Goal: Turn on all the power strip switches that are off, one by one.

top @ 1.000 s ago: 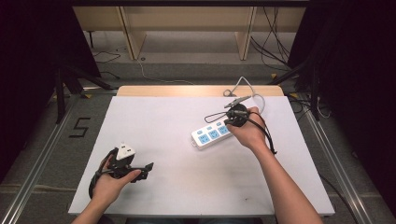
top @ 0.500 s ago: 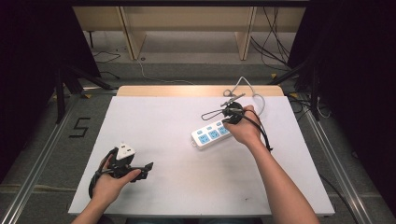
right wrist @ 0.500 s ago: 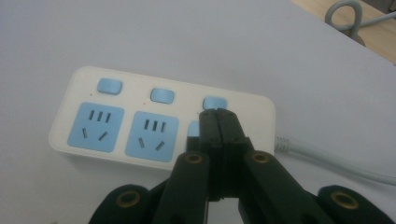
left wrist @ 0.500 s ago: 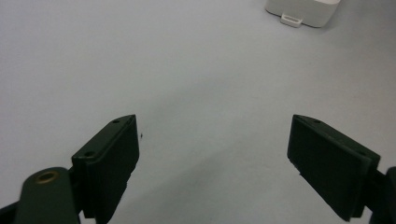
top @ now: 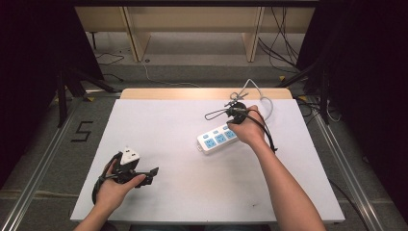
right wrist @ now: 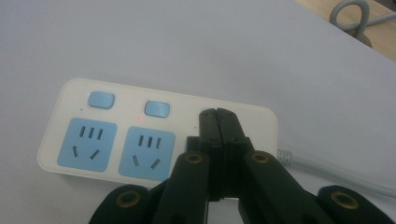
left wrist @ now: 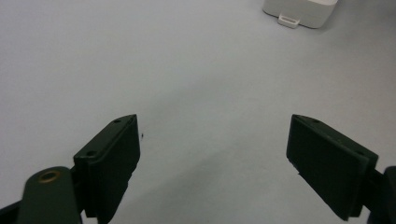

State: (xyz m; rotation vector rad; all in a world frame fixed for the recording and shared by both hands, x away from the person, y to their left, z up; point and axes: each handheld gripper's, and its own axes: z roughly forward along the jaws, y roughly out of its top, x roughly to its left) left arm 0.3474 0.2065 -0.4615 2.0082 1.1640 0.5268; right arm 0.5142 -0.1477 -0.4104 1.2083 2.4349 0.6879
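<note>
White table [top: 159,192] | white plastic power strip with blue sockets [top: 217,139] right of centre | my right gripper [right wrist: 217,113], jaws closed and empty, has crept onto its third switch | left gripper [left wrist: 212,154] wide open, empty, unmoved | risk: off-centre press skids the strip.
</note>
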